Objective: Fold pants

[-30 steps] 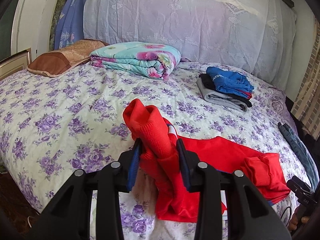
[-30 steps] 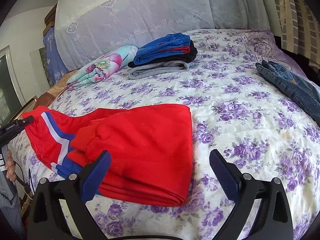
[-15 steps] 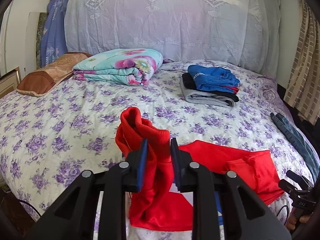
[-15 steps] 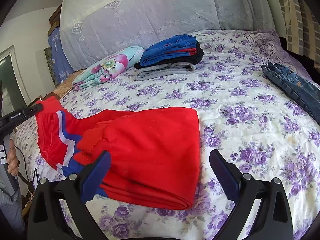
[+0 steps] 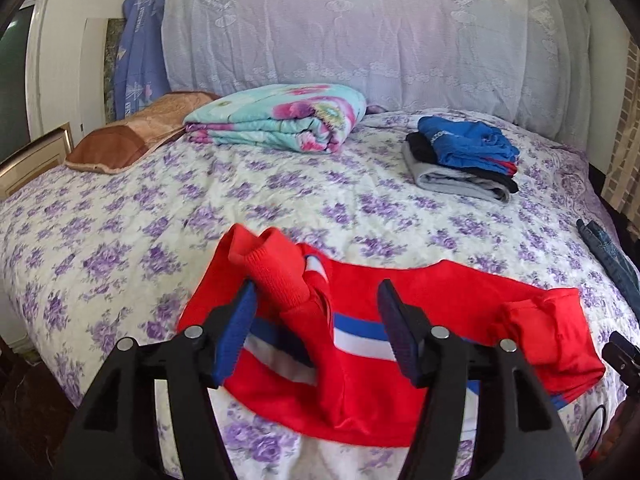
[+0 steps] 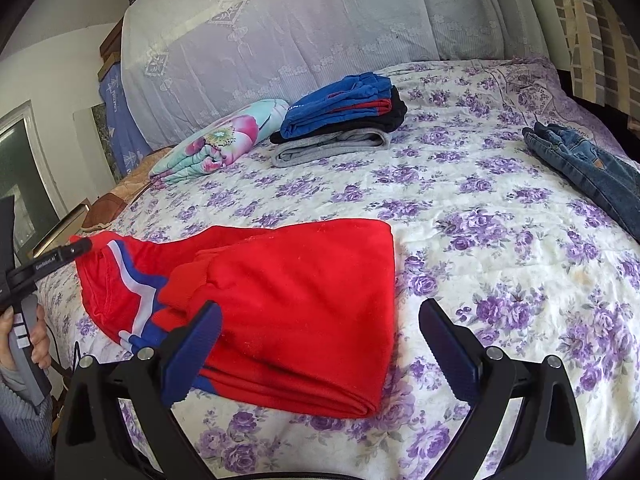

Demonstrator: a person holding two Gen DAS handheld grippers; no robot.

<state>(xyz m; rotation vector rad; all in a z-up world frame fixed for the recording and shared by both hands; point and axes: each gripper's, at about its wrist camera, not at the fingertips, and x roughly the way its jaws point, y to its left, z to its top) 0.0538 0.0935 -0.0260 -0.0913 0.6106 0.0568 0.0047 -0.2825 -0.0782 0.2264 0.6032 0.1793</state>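
The red knit pants with blue and white side stripes [image 5: 400,320] lie folded at the near edge of the bed with the purple-flowered white cover [image 5: 120,216]. The left gripper [image 5: 316,320] stands over the pants' left end; its jaws are opening, the ribbed red cuff [image 5: 276,276] rises between them, and the right pad stands clear of it. Whether the left pad touches the cuff cannot be told. The right gripper [image 6: 320,344] hangs over the pants' right folded end with its jaws wide apart and nothing gripped.

Surroundings:
- A stack of folded blue, black and grey garments [image 6: 340,124] sits toward the far edge, well apart from the pants.
- A folded turquoise floral quilt [image 5: 276,118] lies beside the stack, with a brown pillow [image 5: 132,140] at the far left corner.
- Blue denim jeans [image 6: 592,168] lie along the right edge.
- A pale lace cloth [image 5: 360,36] hangs behind the bed.

The cover between pants and stack carries no object.
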